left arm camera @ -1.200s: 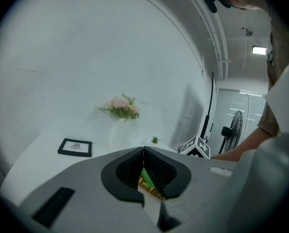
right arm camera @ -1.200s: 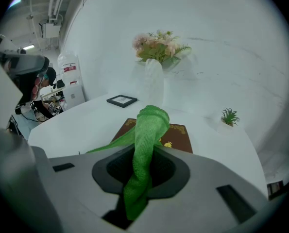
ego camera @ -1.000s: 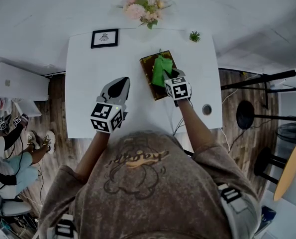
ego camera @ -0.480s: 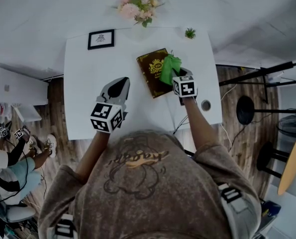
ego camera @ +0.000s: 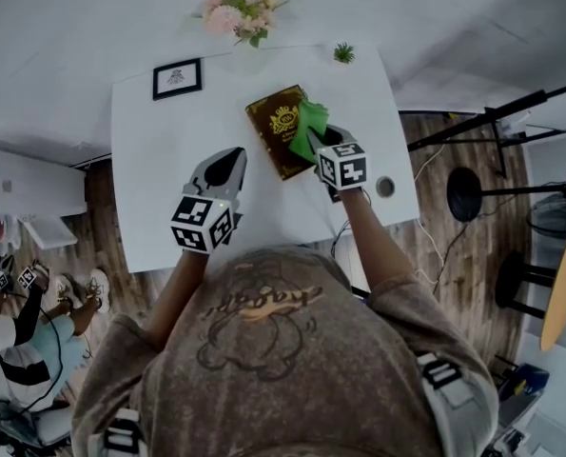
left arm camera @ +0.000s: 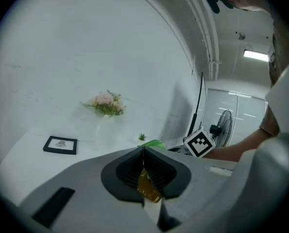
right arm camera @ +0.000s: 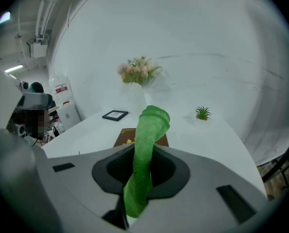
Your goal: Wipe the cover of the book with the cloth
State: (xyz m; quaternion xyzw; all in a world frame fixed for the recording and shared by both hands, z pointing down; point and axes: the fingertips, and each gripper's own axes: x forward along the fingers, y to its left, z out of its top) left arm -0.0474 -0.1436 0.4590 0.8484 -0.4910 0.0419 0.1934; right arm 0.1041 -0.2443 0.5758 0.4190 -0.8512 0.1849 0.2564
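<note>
The brown, gold-printed book (ego camera: 273,127) lies flat on the white table (ego camera: 159,188). Its long axis slants from far left to near right, and its emblem end points away from the person. The right gripper (ego camera: 324,142) stands over the book's right edge, jaws pinching the green cloth (ego camera: 307,125), which drapes across that side and hides it, seemingly touching the cover. The left gripper (ego camera: 227,163) hovers left of the book, jaws pressed together on nothing; its own view catches only a sliver of cover.
</note>
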